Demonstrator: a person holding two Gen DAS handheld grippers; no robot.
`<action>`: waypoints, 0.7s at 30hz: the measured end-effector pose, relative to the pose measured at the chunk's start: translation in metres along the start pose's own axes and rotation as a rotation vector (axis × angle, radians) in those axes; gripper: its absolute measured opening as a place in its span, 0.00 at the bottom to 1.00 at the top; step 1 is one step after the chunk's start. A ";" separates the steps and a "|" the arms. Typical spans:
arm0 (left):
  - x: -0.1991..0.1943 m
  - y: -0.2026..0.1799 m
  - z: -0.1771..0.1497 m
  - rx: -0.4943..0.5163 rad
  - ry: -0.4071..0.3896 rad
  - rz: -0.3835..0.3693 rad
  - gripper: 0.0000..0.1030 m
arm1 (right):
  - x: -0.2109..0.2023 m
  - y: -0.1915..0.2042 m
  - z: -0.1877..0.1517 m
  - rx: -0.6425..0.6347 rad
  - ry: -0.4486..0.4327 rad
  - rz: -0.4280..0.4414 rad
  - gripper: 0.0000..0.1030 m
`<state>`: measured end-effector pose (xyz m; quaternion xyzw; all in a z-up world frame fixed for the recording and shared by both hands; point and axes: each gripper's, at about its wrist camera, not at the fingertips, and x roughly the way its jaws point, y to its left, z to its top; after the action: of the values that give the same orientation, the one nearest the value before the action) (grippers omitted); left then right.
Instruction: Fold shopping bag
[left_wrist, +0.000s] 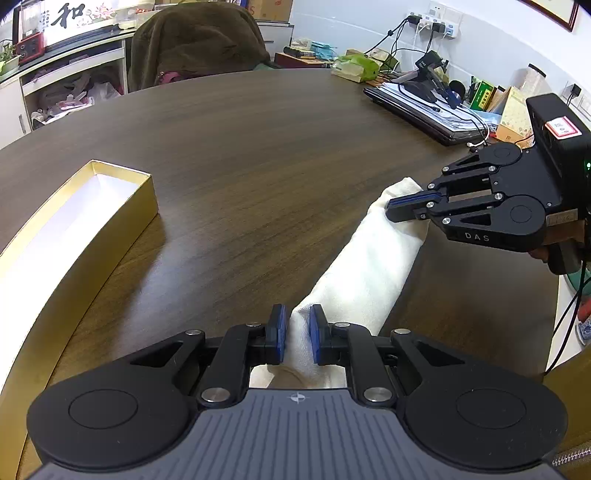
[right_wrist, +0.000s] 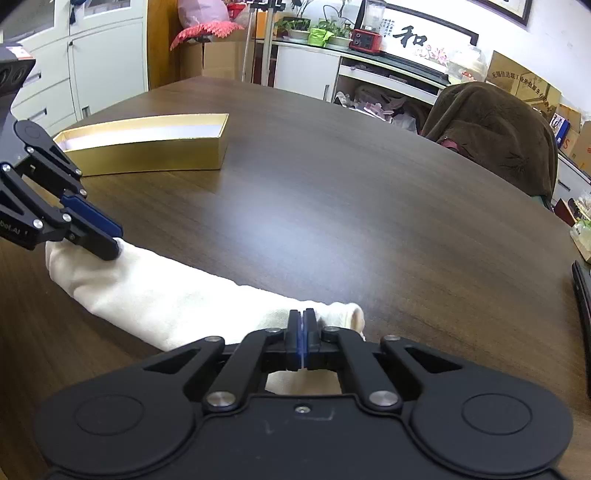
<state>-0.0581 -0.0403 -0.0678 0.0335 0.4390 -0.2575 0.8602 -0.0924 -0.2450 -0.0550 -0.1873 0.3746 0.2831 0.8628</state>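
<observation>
Left gripper (left_wrist: 297, 328) tilts downward, jaws narrowly apart, pinching cloth; right gripper (right_wrist: 302, 328) tilts downward, jaws fully closed.

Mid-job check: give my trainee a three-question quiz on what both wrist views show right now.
1. True or false: the left hand-held gripper pinches one end of the cream cloth shopping bag, rolled into a long bundle.
2. The open gold cardboard box holds: A) the bag, B) nothing visible, C) a cable?
3. Fill in: the right hand-held gripper is at the bundle's ____ end.

Key: 1 true; 2 B; 3 opposite.
</observation>
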 end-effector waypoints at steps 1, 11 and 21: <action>0.000 0.000 0.000 0.003 0.002 0.000 0.13 | -0.002 0.001 0.003 -0.007 0.000 0.006 0.02; -0.001 -0.001 -0.002 0.012 -0.003 -0.002 0.13 | -0.005 -0.005 -0.001 -0.076 -0.039 -0.037 0.00; 0.000 -0.001 -0.003 0.007 -0.009 -0.010 0.14 | -0.001 -0.006 0.004 -0.022 -0.028 -0.024 0.01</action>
<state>-0.0609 -0.0397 -0.0692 0.0333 0.4344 -0.2637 0.8606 -0.0873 -0.2479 -0.0510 -0.1972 0.3570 0.2794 0.8692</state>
